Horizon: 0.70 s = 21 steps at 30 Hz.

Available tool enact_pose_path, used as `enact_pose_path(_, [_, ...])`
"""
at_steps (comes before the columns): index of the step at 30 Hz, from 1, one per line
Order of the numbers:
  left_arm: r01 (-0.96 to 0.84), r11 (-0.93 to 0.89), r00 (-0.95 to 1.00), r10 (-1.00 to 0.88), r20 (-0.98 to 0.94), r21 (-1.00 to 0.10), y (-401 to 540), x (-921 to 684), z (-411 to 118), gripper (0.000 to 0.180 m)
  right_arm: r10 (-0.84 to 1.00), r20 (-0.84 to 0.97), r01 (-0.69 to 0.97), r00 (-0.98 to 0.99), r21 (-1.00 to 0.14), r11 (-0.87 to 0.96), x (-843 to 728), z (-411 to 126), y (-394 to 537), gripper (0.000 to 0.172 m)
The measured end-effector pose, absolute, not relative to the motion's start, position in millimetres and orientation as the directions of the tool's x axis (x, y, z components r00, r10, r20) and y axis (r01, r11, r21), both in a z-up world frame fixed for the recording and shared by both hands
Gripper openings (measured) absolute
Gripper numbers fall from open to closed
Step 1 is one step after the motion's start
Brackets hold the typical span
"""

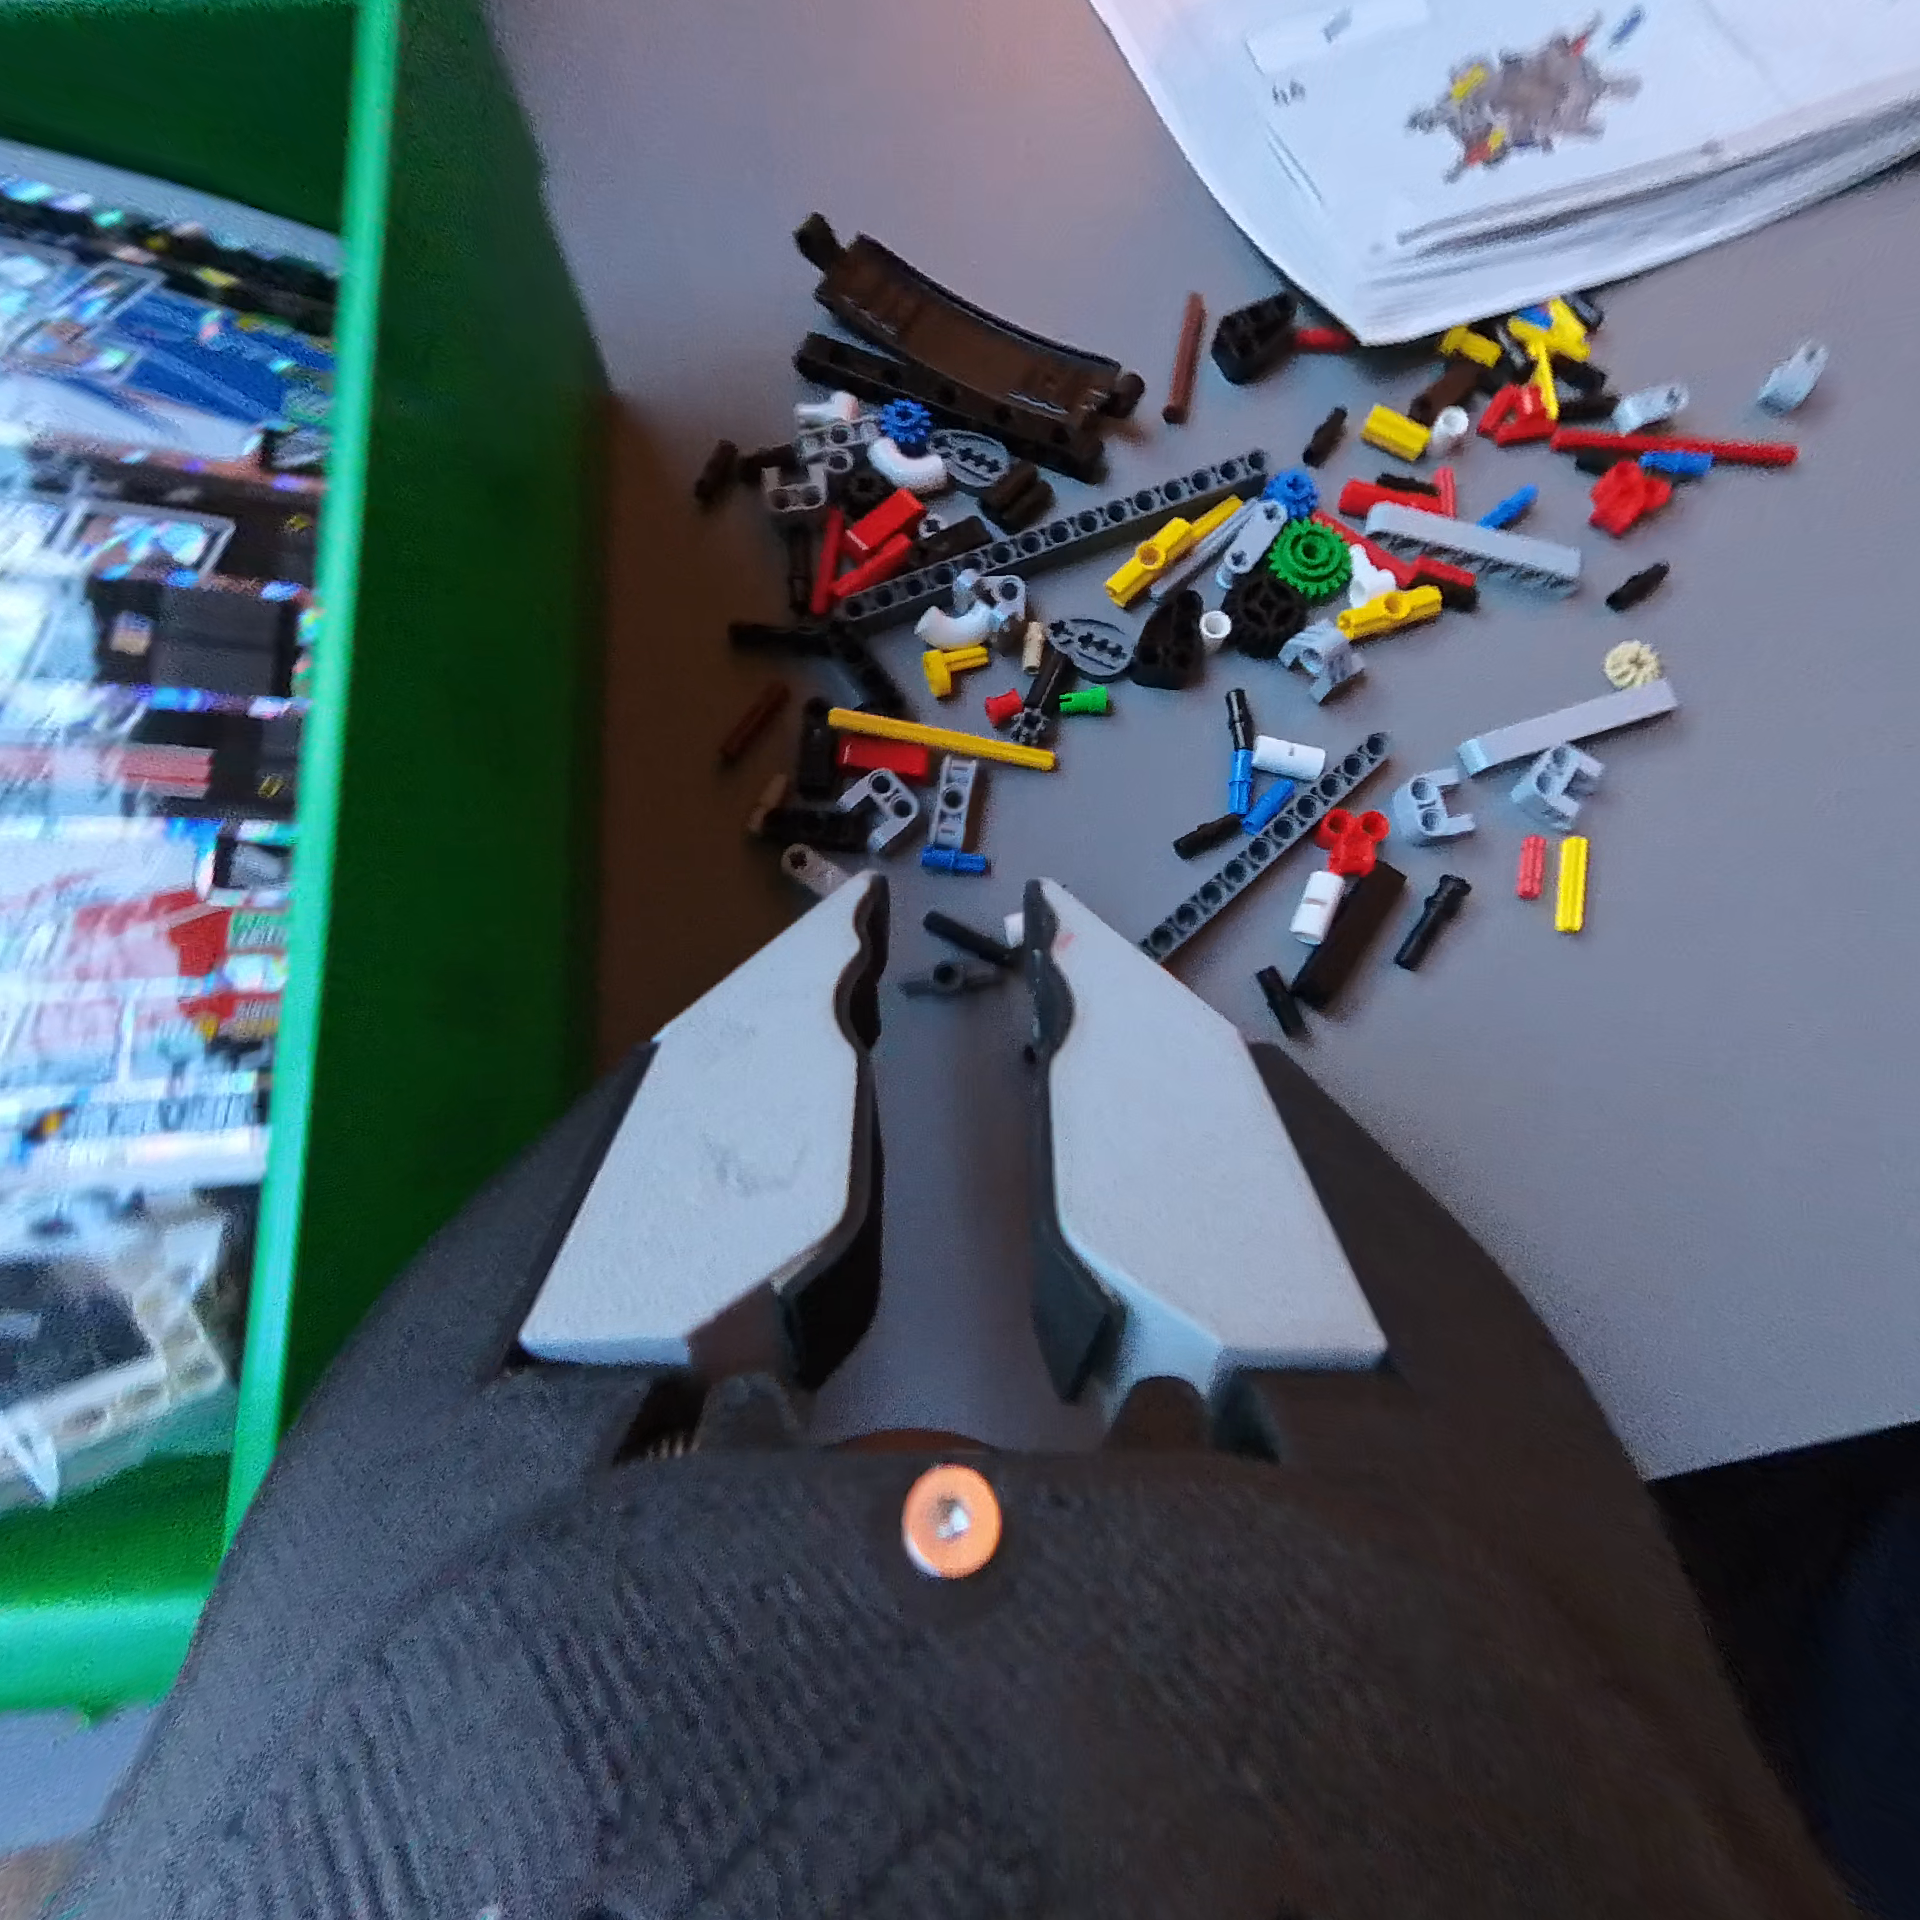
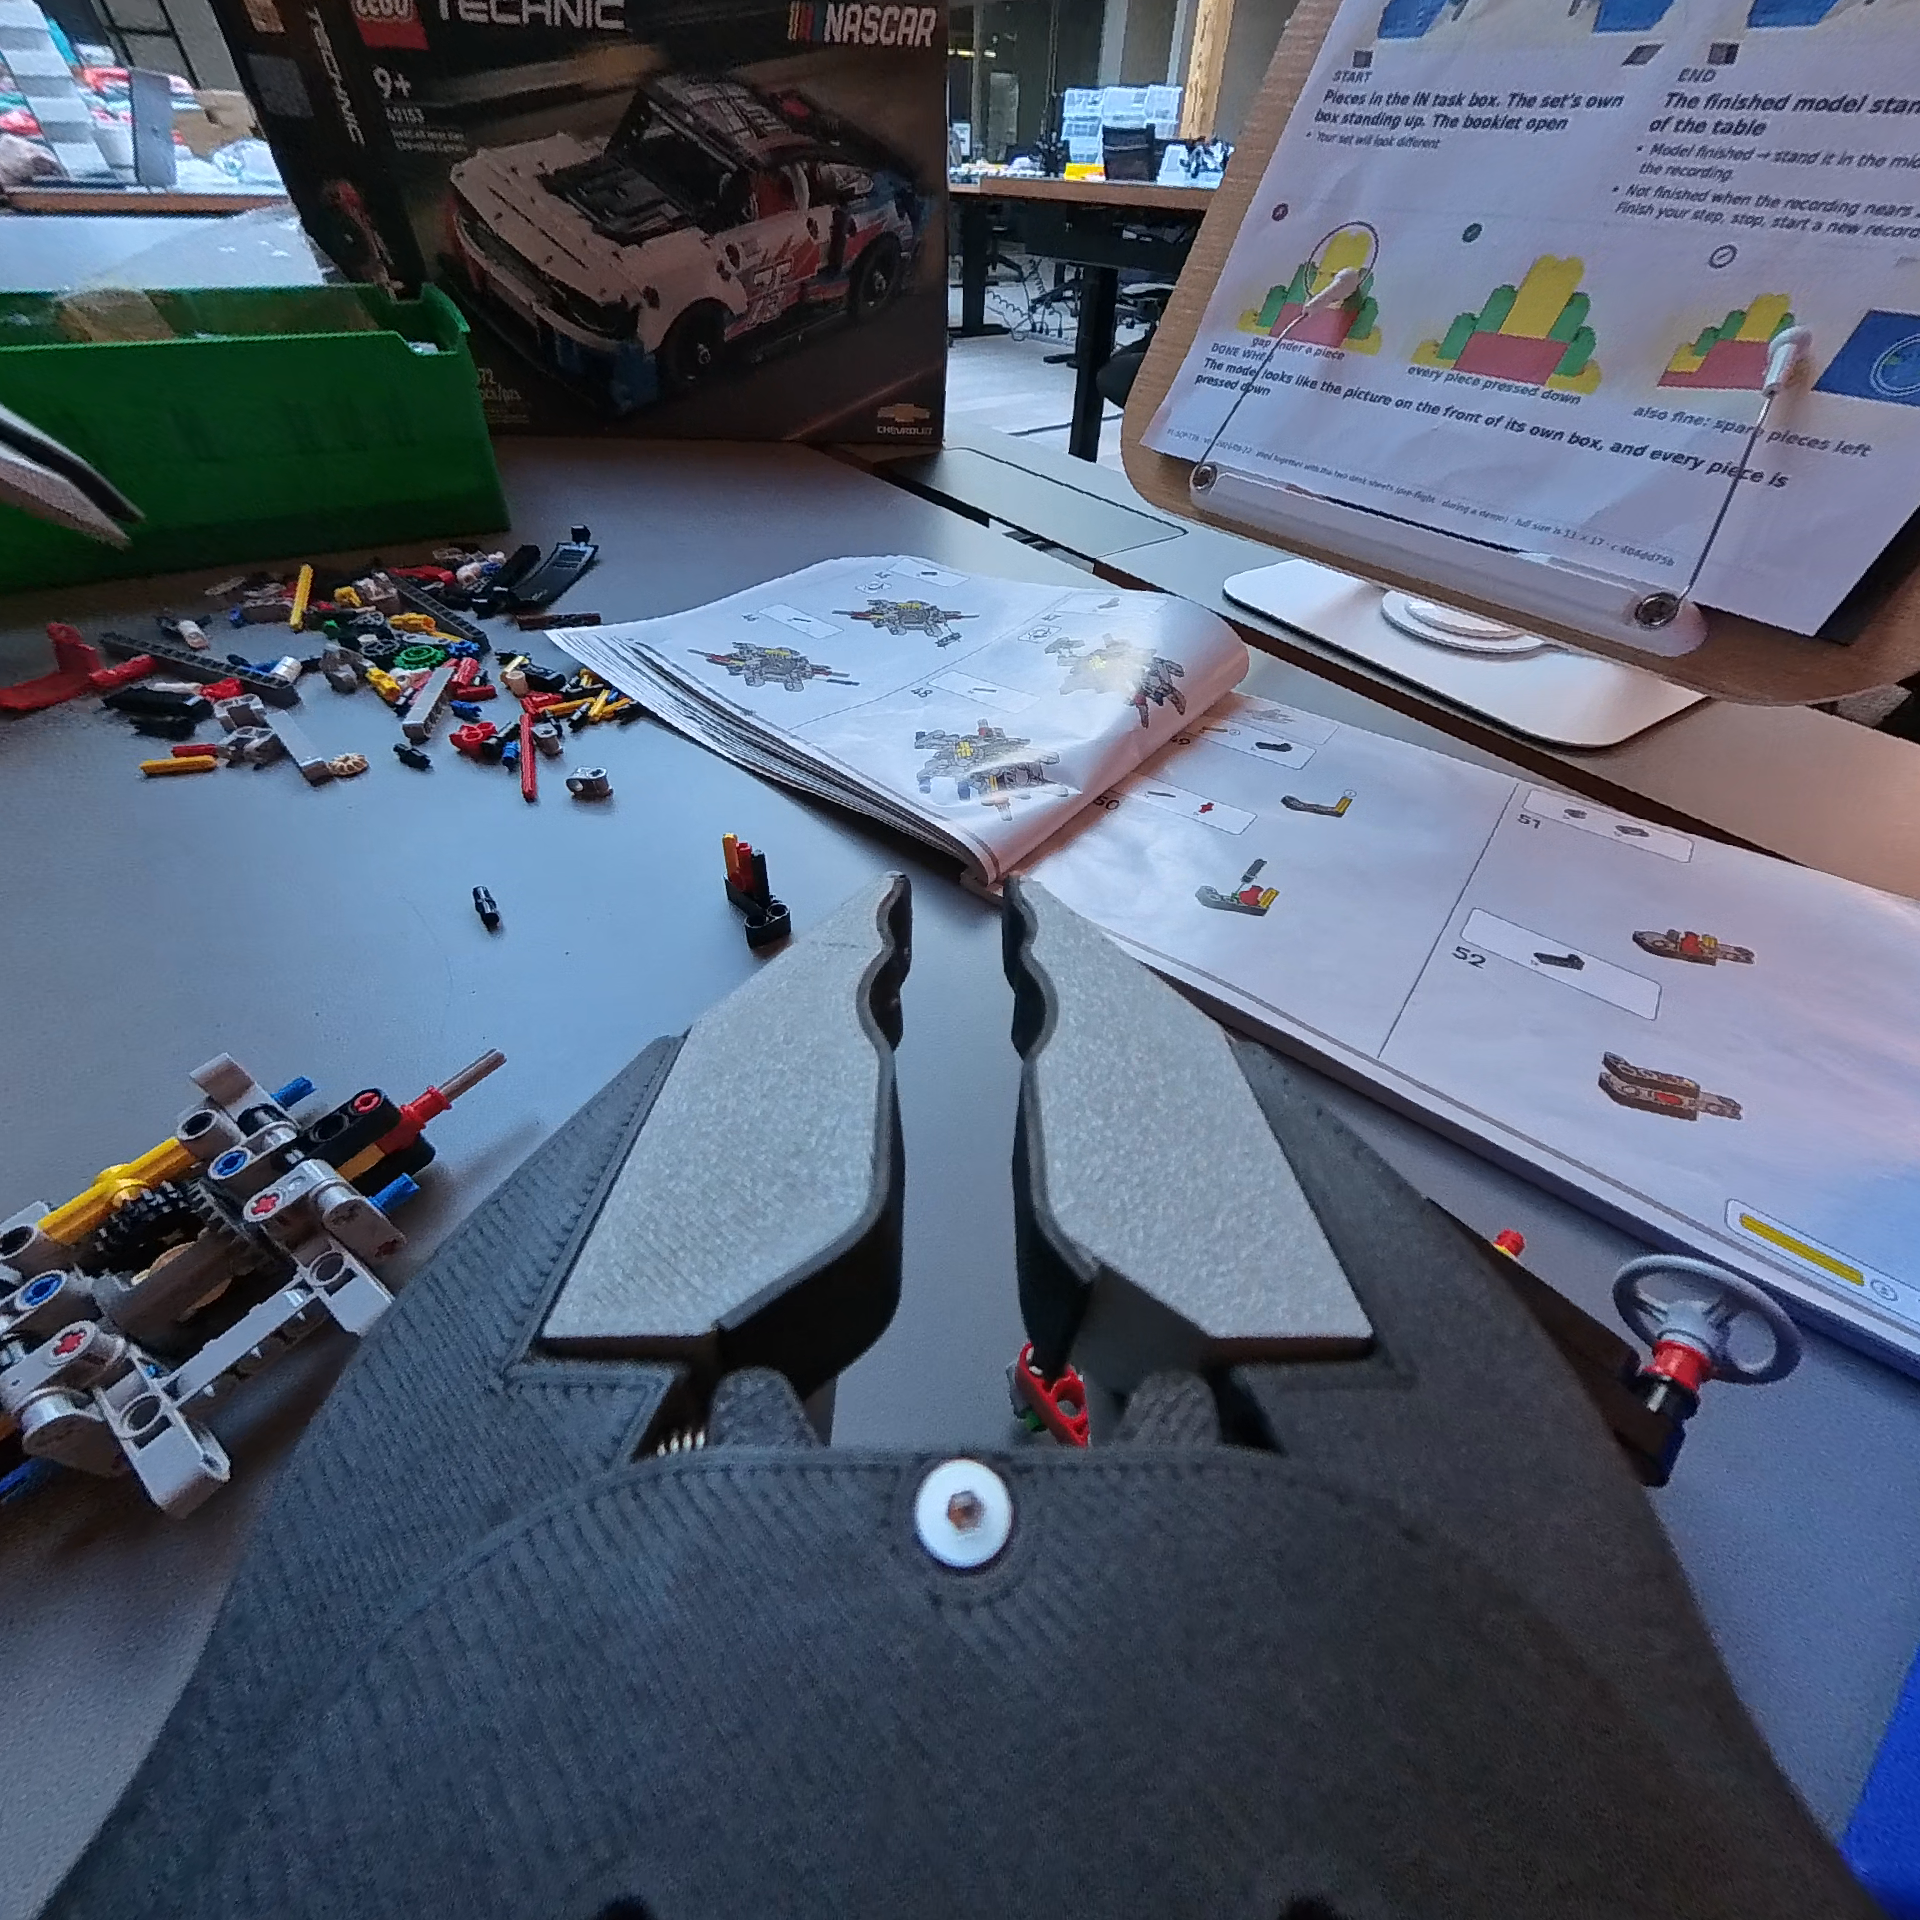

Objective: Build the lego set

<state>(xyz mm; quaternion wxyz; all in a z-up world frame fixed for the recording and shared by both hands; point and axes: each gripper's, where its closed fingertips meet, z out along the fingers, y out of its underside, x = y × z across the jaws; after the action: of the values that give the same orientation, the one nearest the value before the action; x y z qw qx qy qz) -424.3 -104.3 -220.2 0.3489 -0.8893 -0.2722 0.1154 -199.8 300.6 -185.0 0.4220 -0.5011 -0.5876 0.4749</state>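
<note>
1. Left gripper (image 1: 956, 935): fingers apart, gripping nothing, over a black pin (image 1: 966, 938) and a dark connector (image 1: 951, 979); parts pile (image 1: 1195, 582) at 12 o'clock, green bin (image 1: 436, 727) at 9.
2. Right gripper (image 2: 954, 914): fingers apart, bare; booklet (image 2: 1351, 883) at 1 o'clock, small black assembly (image 2: 756, 891) at 10, chassis (image 2: 197, 1236) at 8.

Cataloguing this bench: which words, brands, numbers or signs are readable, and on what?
I cannot quote writing; here is where it stands.
Black car-set box: lettering, readable.
Sheet on the wooden stand: printed lines, readable.
Open building booklet: step numbers, readable.
Packets in the green bin: too blurred.
</note>
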Motion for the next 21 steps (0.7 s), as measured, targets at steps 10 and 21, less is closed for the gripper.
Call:
enact_pose_path(10, [0.277,-0.835,0.918,0.377,-0.127,-0.475,-79.8,-445.4,-255.7,0.015,0.988,0.008,0.181,-0.157,-0.983,0.037,-198.4,-183.9,299.3,0.013])
enact_pose_path(21, [0.228,-0.88,0.946,0.301,-0.118,-0.416,-78.5,-441.5,-261.7,0.006,0.985,-0.022,0.182,-0.171,-0.983,0.009,-198.2,-183.3,300.0,0.013])
